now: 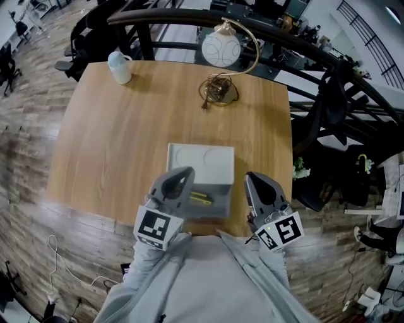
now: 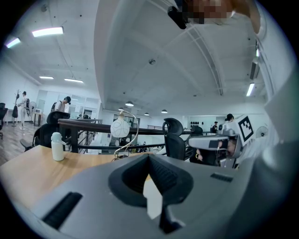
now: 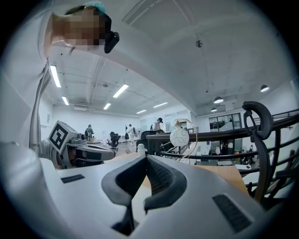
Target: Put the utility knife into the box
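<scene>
An open box [image 1: 222, 189] sits near the table's front edge, its white lid [image 1: 201, 163] laid flat behind the grey tray. A yellow and black utility knife [image 1: 202, 198] lies inside the grey tray. My left gripper [image 1: 187, 171] is held up over the box's left side, shut with nothing in it. My right gripper [image 1: 250, 177] is raised just right of the box, also shut and empty. In the left gripper view the left gripper [image 2: 149, 157] points level across the table, jaws meeting at the tip. The right gripper [image 3: 147, 158] looks the same in its own view.
A white bottle [image 1: 118, 67] stands at the far left corner of the wooden table [image 1: 113, 145]. A globe lamp [image 1: 221, 47] with a brass base [image 1: 218, 90] stands at the far middle. Office chairs [image 1: 328, 126] and a dark railing [image 1: 189, 19] lie beyond the table's right and far sides.
</scene>
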